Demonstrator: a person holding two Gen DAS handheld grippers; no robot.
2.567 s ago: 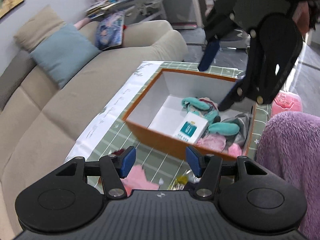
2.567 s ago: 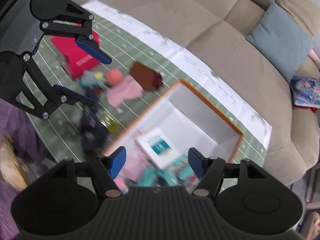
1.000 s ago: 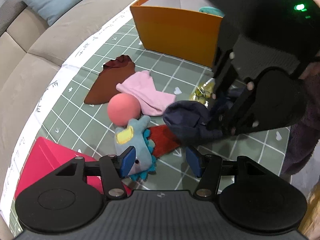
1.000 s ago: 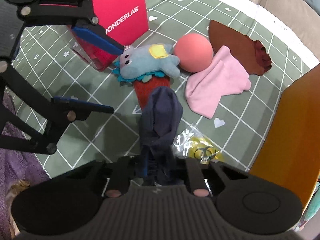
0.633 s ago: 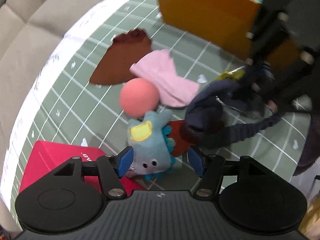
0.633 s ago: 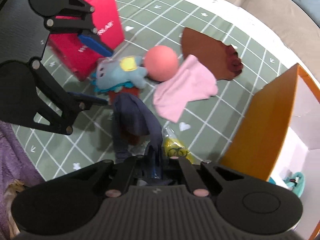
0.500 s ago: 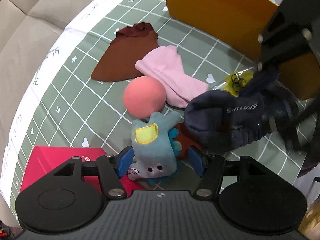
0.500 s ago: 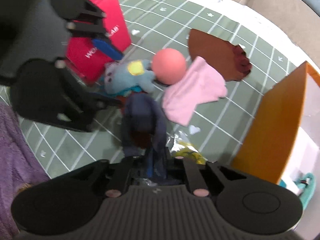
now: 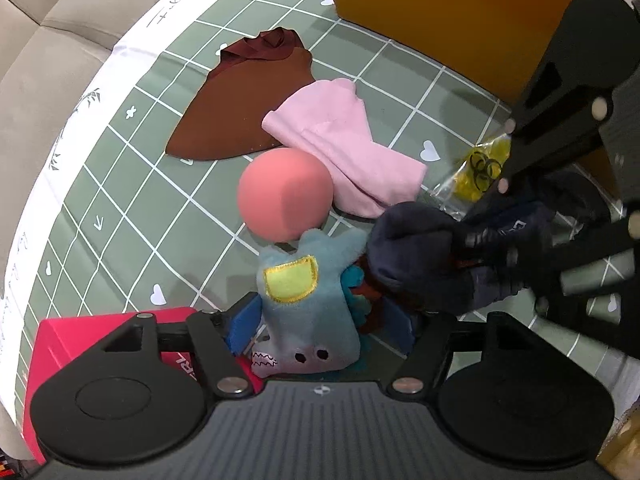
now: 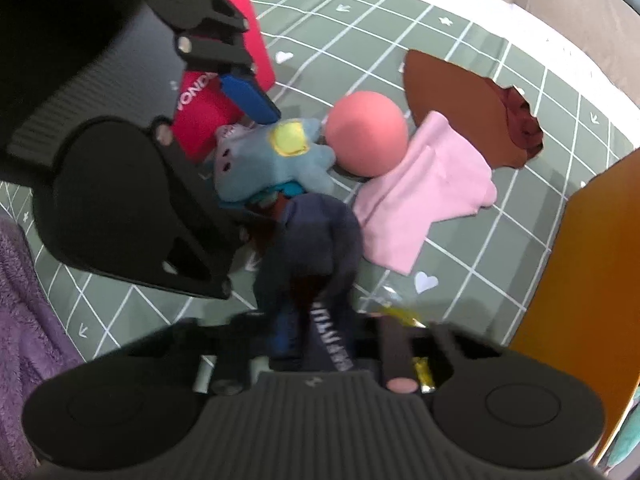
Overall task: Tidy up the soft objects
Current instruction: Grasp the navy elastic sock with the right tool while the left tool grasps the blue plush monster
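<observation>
A blue plush toy (image 9: 306, 304) with a yellow patch lies on the green grid mat (image 9: 120, 200). My left gripper (image 9: 320, 326) points down over it. Its jaws are opening, with one blue pad on each side of the toy and neither pressing on it. My right gripper (image 10: 310, 344) is shut on a dark navy sock (image 10: 312, 240), which hangs just right of the toy (image 10: 272, 156). A pink ball (image 9: 285, 194), a pink cloth (image 9: 344, 148) and a brown cloth (image 9: 248, 112) lie beyond the toy.
An orange box (image 9: 440, 12) stands at the far right of the mat. A red box (image 9: 80, 344) sits close to my left finger. A clear bag of yellow bits and black rings (image 9: 480, 168) lies by the sock. A beige sofa (image 9: 48, 40) borders the mat.
My left gripper has come down from above the pile until its pads straddle the plush toy, and its jaws have widened. The right gripper still holds the sock and has shifted a little.
</observation>
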